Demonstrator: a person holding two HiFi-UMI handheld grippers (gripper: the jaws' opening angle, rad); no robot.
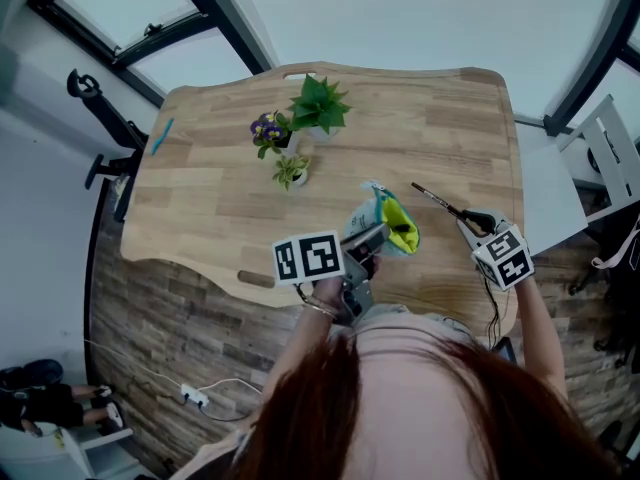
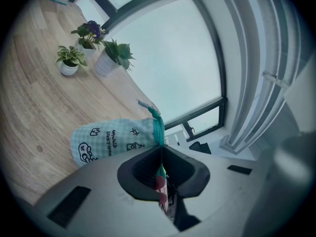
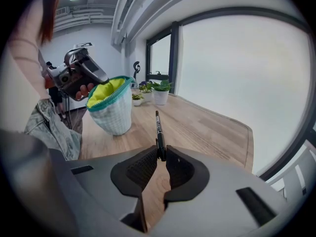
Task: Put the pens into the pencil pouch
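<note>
Right gripper (image 3: 160,154) clamps a black pen (image 3: 157,127) by its rear end above the counter (image 1: 430,128). Its long axis points ahead, just right of the pouch (image 3: 113,110). Left gripper (image 2: 161,157) is closed on the pouch's rim.

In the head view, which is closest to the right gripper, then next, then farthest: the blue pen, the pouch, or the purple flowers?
1. The pouch, just left of the right gripper, which holds the black pen.
2. The purple flowers, farther back, near the middle of the table.
3. The blue pen, at the table's far left edge.
</note>
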